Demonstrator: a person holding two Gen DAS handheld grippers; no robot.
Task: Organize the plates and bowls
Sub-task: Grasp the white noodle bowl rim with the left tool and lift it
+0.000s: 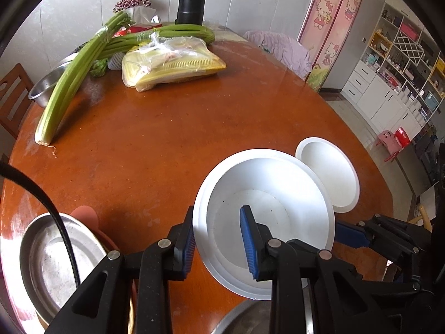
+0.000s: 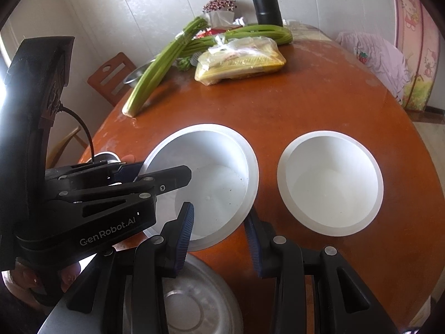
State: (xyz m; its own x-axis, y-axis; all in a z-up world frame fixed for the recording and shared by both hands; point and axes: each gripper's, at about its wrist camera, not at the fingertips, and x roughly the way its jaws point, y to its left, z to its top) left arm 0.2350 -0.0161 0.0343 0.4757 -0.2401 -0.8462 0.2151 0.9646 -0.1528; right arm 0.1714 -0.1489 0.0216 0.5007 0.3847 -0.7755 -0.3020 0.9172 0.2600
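In the left wrist view, our left tool [image 1: 219, 246] straddles the near rim of the large white bowl [image 1: 267, 217] at 5 o'clock on the tabletop [image 1: 167, 144], fingers spread, not clamped. In the right wrist view, our right tool [image 2: 221, 239] stands wide apart, holding nothing, at that bowl's 6 o'clock edge; the smaller white bowl [image 2: 331, 182] sits apart at 3 o'clock.

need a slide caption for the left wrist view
Left gripper straddles the near rim of a white bowl on the round wooden table, a second white bowl just beyond.

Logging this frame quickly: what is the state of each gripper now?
Left gripper: open, astride the white bowl rim.
Right gripper: open, holding nothing.
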